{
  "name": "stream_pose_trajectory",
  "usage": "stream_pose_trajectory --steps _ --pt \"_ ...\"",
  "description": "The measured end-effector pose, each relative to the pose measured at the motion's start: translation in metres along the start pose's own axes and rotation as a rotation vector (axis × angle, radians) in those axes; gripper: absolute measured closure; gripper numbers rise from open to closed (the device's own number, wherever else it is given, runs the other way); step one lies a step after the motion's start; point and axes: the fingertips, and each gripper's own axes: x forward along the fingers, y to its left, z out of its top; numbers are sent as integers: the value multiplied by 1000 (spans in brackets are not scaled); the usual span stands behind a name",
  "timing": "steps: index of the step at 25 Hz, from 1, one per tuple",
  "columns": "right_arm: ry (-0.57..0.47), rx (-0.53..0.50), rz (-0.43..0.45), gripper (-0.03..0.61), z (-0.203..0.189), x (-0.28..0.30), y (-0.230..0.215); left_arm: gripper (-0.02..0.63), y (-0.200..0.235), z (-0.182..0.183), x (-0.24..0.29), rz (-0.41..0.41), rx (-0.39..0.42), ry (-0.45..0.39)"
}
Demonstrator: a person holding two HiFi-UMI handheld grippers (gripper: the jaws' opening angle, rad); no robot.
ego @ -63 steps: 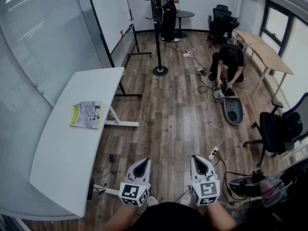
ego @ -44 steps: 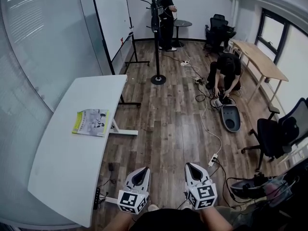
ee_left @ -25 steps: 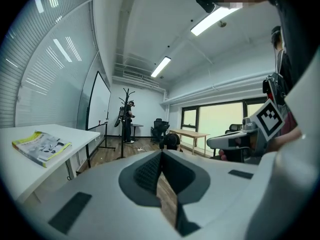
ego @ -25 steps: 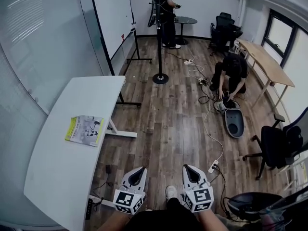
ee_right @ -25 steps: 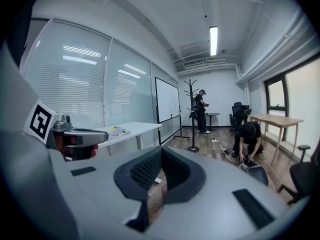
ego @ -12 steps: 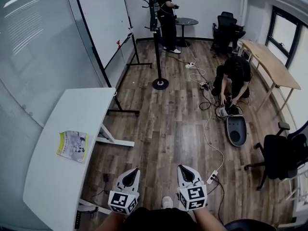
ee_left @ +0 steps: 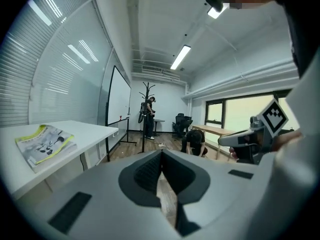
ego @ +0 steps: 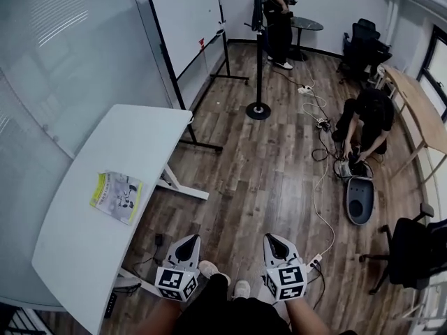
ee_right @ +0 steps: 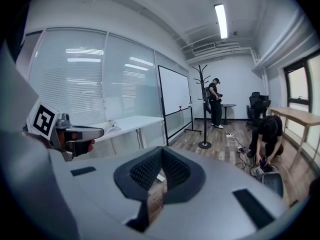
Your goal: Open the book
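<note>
The book (ego: 116, 197), a thin closed volume with a yellow-green spine edge, lies flat on the white table (ego: 91, 257) to my left. It also shows in the left gripper view as the book (ee_left: 45, 141) and, far off, in the right gripper view as the book (ee_right: 111, 125). My left gripper (ego: 189, 242) and right gripper (ego: 274, 240) are held side by side over the wooden floor, well short of the table. Both are shut and empty, jaws meeting at the tips: left gripper (ee_left: 161, 153), right gripper (ee_right: 162, 152).
A whiteboard on a stand (ego: 188, 19) and a coat stand (ego: 258, 109) are beyond the table. One person crouches (ego: 367, 117) by cables and a grey case (ego: 360, 199); another stands (ego: 278, 5) at the back. An office chair (ego: 418, 251) is at right, a power strip (ego: 314, 260) near my feet.
The view has swung and moved across the room, so the table and book now sit nearer at my left. Both grippers have travelled along together, still shut and side by side.
</note>
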Motion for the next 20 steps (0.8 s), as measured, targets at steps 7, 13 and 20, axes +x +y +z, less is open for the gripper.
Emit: stream_pose_trajectory --steps 7,13,20 --pt "-8 -36 118 574 38 65 39 603 62 14 -6 116 -9 -12" --pt "8 -87 177 574 57 139 73 603 119 4 4 151 23 28" --pt "15 -138 321 574 75 209 138 603 160 13 15 197 65 52"
